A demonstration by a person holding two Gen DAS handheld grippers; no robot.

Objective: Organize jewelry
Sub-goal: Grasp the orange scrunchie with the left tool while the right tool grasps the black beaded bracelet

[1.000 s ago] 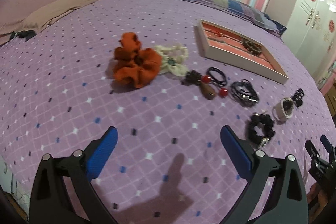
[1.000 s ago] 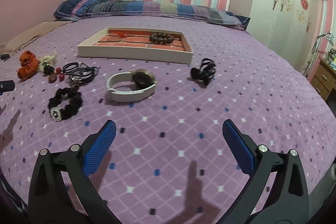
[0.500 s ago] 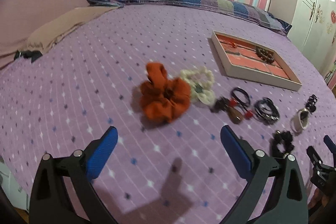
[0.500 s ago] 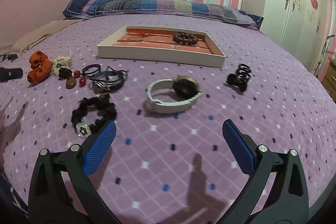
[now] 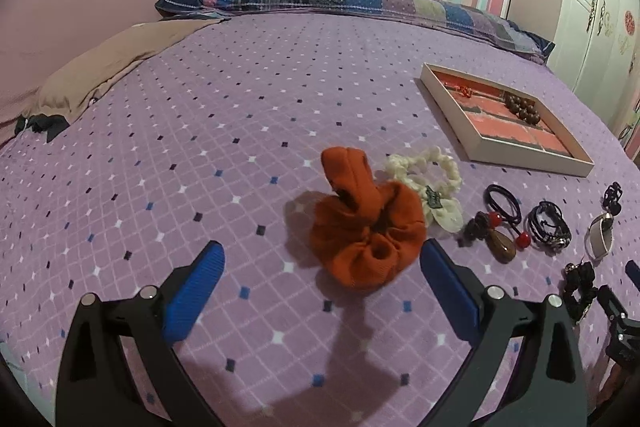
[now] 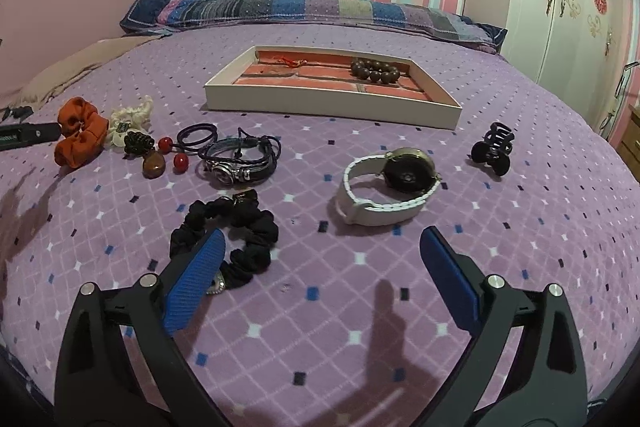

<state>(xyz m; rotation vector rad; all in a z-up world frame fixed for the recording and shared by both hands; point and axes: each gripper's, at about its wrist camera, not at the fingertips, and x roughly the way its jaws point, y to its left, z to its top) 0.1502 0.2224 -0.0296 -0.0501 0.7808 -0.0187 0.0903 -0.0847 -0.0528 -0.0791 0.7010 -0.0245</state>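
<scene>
Left hand-held gripper point(image 5: 322, 257) wide open, empty, near orange scrunchie point(image 5: 366, 233), right hand-held gripper point(image 6: 322, 245) likewise, no legible writing

A shallow white jewelry tray point(image 6: 332, 105) with a red compartmented lining lies flat on the bed. Inside it rest a brown bead bracelet point(image 6: 375, 71) toward its right end and a red cord point(image 6: 291, 61) toward its left end. In front of the tray lie a white-strap watch point(image 6: 390, 185), a black claw clip point(image 6: 492, 147), a black scrunchie point(image 6: 232, 227) and an orange scrunchie point(image 5: 366, 231).
</scene>
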